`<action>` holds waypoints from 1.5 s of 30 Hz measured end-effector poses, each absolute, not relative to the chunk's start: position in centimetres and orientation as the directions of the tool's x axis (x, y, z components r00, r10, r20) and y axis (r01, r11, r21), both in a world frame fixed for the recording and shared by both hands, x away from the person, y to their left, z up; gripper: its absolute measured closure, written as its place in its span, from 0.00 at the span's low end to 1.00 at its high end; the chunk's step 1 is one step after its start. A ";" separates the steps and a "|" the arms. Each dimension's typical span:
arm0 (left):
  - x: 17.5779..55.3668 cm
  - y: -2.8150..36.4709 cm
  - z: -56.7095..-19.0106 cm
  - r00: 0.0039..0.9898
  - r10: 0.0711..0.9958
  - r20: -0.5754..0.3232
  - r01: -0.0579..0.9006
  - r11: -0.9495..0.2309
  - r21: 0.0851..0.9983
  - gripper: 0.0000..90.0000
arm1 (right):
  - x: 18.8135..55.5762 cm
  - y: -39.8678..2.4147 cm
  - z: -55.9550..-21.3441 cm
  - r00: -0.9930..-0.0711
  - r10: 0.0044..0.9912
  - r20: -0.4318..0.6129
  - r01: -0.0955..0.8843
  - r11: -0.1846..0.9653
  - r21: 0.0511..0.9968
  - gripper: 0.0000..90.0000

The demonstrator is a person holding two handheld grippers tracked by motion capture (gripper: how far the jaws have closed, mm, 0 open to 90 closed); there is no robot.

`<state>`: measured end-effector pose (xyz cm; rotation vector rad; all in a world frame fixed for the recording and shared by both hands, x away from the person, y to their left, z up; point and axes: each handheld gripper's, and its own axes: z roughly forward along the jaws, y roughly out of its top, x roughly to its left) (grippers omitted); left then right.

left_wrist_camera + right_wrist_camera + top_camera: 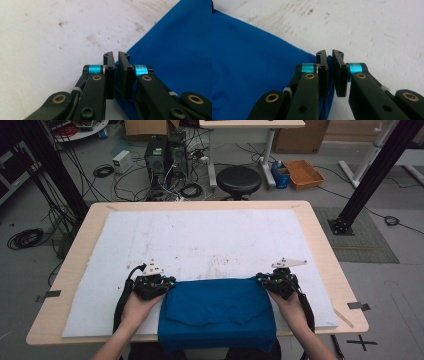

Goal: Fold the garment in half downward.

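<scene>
Both far corners of the blue cloth pinched, ready for a fold.

Blue cloth (pixel 217 312) lies at the near edge of the white foam mat (pixel 200 240), its front draping over the table edge. Left gripper (pixel 167 281) is pinched on the far-left corner, right gripper (pixel 261 279) on the far-right corner; each gripper view shows blue fabric in the narrow gap between the jaws. Judgement: lift both corners together at equal height, keep the edge taut between them, avoid dragging the mat.

A stained white mat (pixel 200 240) covers the wooden table (pixel 327 265); beyond stand a black stool (pixel 238 181) and what look like computer towers (pixel 165 152).
</scene>
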<state>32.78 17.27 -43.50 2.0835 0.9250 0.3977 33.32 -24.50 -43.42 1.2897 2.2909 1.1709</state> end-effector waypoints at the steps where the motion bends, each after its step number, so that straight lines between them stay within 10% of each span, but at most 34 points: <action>1: 33.2 17.2 -43.3 0.684 0.730 -0.016 0.463 -0.417 0.782 0.94 | 33.7 -24.5 -43.4 -0.571 0.809 0.141 0.587 0.283 0.758 0.94; 22: 43.9 18.0 -42.2 0.640 0.768 0.009 0.477 -0.406 0.779 0.93 | 43.9 -22.4 -42.2 -0.530 0.847 0.049 0.565 0.309 0.765 0.92; 30: 42.3 18.7 -41.4 0.608 0.794 -0.009 0.482 -0.360 0.799 0.68 | 43.1 -23.3 -41.9 -0.505 0.862 0.033 0.549 0.292 0.783 0.76; 45: 35.2 18.6 -43.5 0.525 0.843 -0.116 0.631 -0.294 0.717 0.70 | 36.1 -25.1 -42.7 -0.489 0.872 -0.015 0.534 0.313 0.785 0.71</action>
